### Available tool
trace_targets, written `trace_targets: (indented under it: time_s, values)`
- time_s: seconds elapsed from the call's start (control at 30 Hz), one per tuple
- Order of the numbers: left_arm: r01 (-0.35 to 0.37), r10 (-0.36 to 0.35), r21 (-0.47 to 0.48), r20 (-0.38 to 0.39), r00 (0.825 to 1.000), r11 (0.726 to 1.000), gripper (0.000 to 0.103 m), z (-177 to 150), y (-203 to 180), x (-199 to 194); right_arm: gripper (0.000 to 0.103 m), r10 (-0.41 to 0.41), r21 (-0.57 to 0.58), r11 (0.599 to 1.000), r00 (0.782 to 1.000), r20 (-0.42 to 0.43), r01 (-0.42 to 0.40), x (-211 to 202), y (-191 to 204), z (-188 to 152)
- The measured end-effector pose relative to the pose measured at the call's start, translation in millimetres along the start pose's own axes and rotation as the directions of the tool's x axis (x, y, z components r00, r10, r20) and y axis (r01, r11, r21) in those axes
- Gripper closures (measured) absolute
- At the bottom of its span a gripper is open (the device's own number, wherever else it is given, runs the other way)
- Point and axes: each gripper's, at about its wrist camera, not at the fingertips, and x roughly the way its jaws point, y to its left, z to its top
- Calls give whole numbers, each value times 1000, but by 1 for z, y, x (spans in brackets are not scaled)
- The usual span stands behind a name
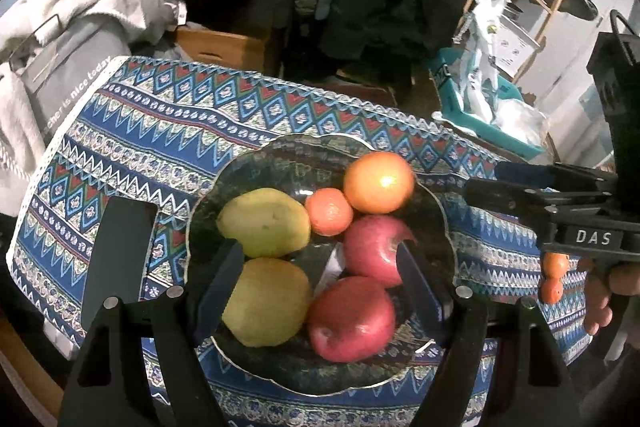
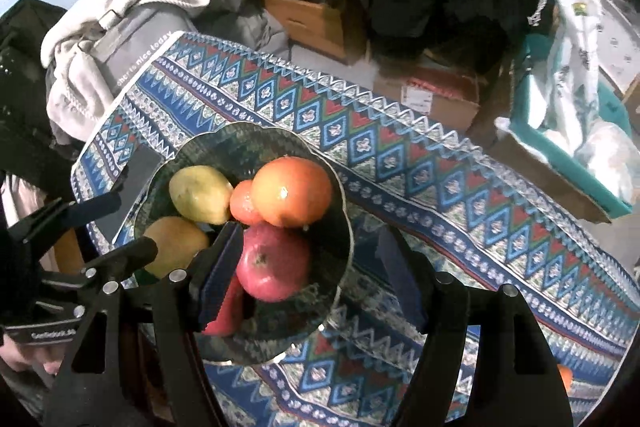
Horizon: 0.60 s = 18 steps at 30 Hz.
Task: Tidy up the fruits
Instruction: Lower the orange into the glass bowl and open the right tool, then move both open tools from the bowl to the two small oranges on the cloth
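- Already piled in a dark glass bowl (image 1: 208, 195) on the patterned bench cloth (image 1: 168, 115): two yellow-green pears (image 1: 264, 223), two red apples (image 1: 352, 319), an orange (image 1: 378, 181), a tangerine (image 1: 329, 211).
- Beside the bowl, a dark phone (image 1: 118, 259).
- Left tongs (image 1: 320, 283) and right tongs (image 2: 310, 275) hovering half open, holding nothing.

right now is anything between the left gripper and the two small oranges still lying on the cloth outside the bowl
Yes. In the left wrist view the two small oranges lie on the cloth to the right of the bowl, and the right gripper's black frame crosses just above them. The left gripper is open over the bowl, holding nothing.
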Motion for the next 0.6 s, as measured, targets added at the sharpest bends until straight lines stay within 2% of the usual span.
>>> trace_targets:
  time_s: [0.3, 0.6]
  values:
    - [33, -34, 85, 18, 999, 996, 23, -1, -40, -18, 31, -39, 17, 999, 998, 40, 39, -41, -10, -26]
    - [61, -68, 179, 31, 997, 982, 23, -7, -82, -38, 31, -119, 11, 993, 990, 81, 118, -82, -18, -55]
